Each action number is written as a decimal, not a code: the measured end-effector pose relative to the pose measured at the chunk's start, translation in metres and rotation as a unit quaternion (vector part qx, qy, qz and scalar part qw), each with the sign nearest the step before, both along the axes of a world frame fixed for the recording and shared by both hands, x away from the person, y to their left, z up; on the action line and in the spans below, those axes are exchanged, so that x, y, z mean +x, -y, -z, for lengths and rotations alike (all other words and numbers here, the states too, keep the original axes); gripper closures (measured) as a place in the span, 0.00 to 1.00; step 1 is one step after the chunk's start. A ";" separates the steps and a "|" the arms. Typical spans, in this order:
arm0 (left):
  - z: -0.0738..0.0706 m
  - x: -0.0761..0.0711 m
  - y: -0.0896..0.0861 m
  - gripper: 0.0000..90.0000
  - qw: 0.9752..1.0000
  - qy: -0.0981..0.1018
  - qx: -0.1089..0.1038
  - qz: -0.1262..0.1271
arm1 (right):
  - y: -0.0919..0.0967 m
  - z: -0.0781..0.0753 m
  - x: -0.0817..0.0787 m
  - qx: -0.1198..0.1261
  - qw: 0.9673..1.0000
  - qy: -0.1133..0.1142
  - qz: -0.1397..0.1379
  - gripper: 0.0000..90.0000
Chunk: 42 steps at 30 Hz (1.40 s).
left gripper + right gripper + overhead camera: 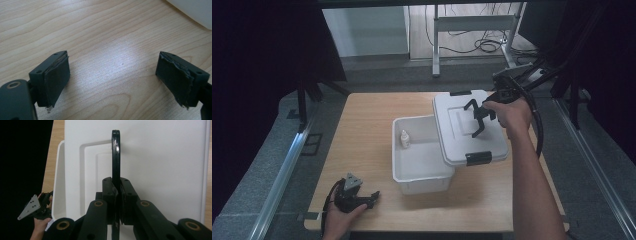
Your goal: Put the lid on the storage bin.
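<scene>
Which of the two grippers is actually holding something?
The right gripper, shut on the white plastic lid's black handle above the open white bin. The left gripper is open over the wooden table.

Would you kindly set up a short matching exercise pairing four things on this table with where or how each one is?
Things:
1. small bottle
2. lid
3. left hand-held gripper
4. right hand-held gripper

States:
A. open, low over bare wood
B. shut on the black handle
C. standing inside the white box
D. partly over the box's right side

Pairs: 1-C, 2-D, 3-A, 4-B
</scene>
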<state>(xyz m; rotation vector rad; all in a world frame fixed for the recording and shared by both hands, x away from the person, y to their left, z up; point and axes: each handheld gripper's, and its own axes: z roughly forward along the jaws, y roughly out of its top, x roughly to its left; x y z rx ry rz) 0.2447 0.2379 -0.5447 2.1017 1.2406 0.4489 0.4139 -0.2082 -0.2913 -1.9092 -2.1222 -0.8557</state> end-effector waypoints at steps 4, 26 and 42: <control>0.000 0.000 0.000 0.13 1.000 0.000 0.000 0.000 | -0.007 0.000 0.002 -0.003 1.000 -0.001 -0.005 0.94; 0.000 0.000 0.000 0.13 1.000 0.000 0.000 0.000 | -0.036 -0.005 0.006 -0.009 1.000 0.009 -0.019 0.94; 0.000 0.000 0.000 0.13 1.000 0.001 0.001 0.002 | -0.064 -0.001 0.010 -0.003 1.000 0.004 -0.027 0.95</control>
